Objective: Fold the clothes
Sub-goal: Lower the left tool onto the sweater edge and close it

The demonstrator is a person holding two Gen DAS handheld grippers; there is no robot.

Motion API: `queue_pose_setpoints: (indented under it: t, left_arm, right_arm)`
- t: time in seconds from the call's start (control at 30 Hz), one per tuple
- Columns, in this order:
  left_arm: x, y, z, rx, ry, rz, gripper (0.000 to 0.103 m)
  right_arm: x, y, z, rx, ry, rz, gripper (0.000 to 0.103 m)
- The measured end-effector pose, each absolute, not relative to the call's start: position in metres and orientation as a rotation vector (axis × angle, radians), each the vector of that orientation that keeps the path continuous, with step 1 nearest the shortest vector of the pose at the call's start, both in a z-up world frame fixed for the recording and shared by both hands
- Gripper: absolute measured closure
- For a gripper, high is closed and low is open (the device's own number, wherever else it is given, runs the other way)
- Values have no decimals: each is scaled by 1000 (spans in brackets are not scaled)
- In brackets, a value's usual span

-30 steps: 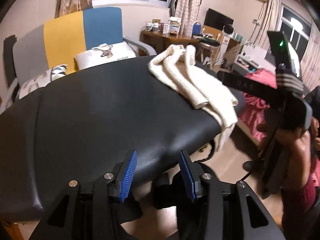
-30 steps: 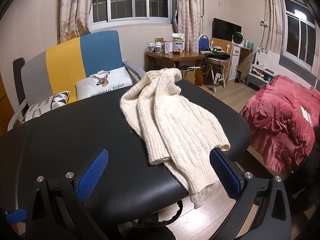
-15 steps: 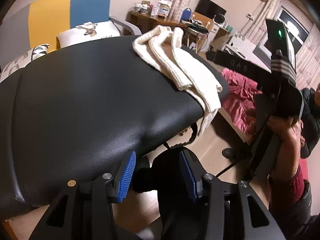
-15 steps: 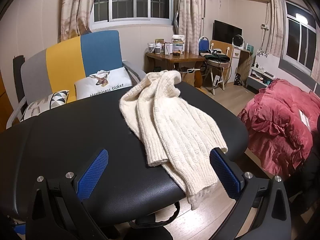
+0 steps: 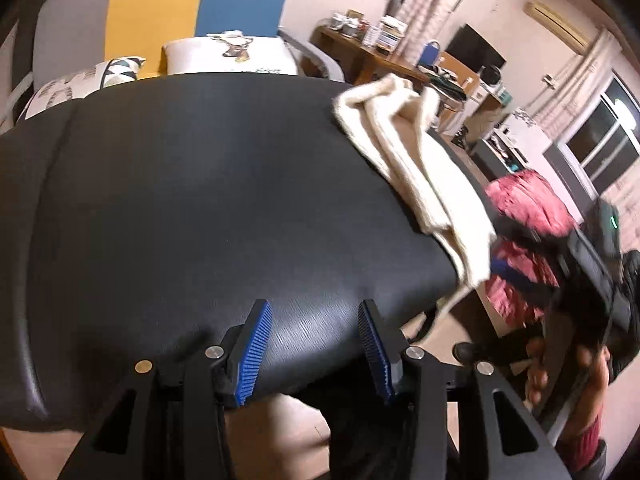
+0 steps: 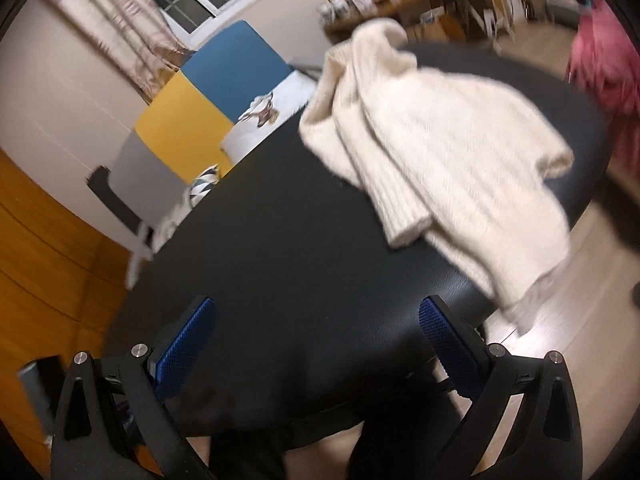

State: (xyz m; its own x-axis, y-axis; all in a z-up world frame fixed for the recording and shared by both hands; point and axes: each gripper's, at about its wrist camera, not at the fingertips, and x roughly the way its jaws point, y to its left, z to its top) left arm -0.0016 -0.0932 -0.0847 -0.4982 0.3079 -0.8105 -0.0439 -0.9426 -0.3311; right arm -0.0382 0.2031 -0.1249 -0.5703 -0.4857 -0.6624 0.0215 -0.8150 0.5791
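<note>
- Nearest the cameras, both tools are hanging over the near edge of the black table (image 5: 168, 208). The left gripper (image 5: 316, 354) is showing its jaws spread, blue pads apart with nothing but bare tabletop between them.
- The right gripper (image 6: 316, 346) is riding with its jaws spread wider, and they too are empty; this view is smeared and tilted, so fine detail is hard to read.
- Ahead of the jaws and off to their right, the cream sweater (image 6: 432, 160) is lying bunched on the table, well apart from both pairs of pads.
- Its long axis is running from the far middle of the table towards the near right edge. The rumpled far end is pointing at the striped chair (image 5: 192, 12); the near end is spilling over the edge and dangling toward the floor.
- By my reading, the step in hand is the reach for a first hold. Doing it well is likely meaning taking the overhanging end, lifting it back on and spreading the knit flat before any fold.
- Farthest off, a red bedcover (image 5: 524, 208) is sitting beyond the table's right side.
</note>
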Motion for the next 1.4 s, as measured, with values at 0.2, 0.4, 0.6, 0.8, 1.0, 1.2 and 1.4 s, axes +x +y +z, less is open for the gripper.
queue_pose_setpoints:
  t: [0.2, 0.4, 0.6, 0.8, 1.0, 1.2, 1.4]
  left_arm:
    - [-54, -91, -93, -1460, -426, 2489, 58]
    - [-118, -71, -69, -1263, -372, 2544, 58]
    - [-184, -28, -87, -1321, -177, 2542, 58]
    - [-210, 10, -109, -1344, -13, 2601, 58]
    - [-226, 40, -124, -1379, 89, 2627, 58]
    - [-251, 42, -135, -1459, -4, 2642, 58]
    - [-257, 22, -143, -1539, -229, 2550, 58]
  right_arm:
    - [-43, 216, -137, 1243, -738, -2449, 0]
    - [-49, 214, -143, 1270, -586, -2516, 0]
    - [-51, 216, -148, 1281, -425, -2579, 0]
    - [-52, 226, -156, 1289, -431, -2575, 0]
    - [-55, 235, -165, 1301, -481, -2561, 0]
    - [-72, 230, -159, 1300, -355, -2616, 0]
    - [-105, 217, -135, 1229, -286, -2640, 0]
